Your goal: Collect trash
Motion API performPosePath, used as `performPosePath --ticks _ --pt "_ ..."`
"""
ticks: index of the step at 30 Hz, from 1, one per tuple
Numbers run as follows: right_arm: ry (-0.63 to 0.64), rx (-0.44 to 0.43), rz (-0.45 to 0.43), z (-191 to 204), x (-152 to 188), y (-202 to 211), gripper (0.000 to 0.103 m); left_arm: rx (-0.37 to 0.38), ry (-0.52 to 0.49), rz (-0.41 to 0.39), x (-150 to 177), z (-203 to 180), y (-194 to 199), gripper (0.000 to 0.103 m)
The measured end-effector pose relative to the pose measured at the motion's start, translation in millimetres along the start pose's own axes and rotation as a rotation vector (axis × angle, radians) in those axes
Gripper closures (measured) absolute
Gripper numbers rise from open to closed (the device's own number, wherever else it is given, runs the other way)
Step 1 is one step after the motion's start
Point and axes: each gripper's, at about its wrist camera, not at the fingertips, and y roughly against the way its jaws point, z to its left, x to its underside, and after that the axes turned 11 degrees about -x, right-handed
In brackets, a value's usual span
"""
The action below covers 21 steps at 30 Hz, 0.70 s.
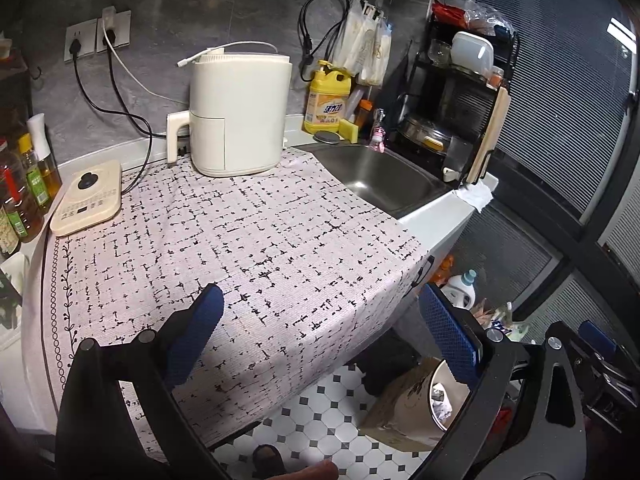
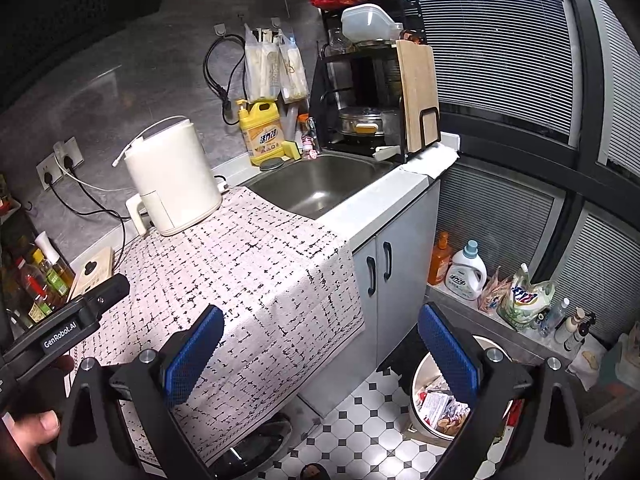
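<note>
Both grippers are spread wide and hold nothing.

Low in the frame, the right gripper point(image 2: 320, 354) hangs by the trash bin point(image 2: 420, 376), lower right, full of wrappers point(image 2: 438, 404). The left gripper point(image 1: 320, 336) hangs over the tablecloth point(image 1: 240, 240). I see no trash left on it, so look slowly before reaching. Farther up, the sink point(image 2: 320, 188) looks empty, and the air fryer point(image 2: 172, 176) is shut.
</note>
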Motion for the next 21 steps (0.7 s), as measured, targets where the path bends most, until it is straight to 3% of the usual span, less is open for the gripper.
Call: performPosePath --ticks 21 --pt "0.006 0.003 -0.011 -2 -1 12 0.008 -0.001 -0.022 -0.017 -1 -6 15 0.006"
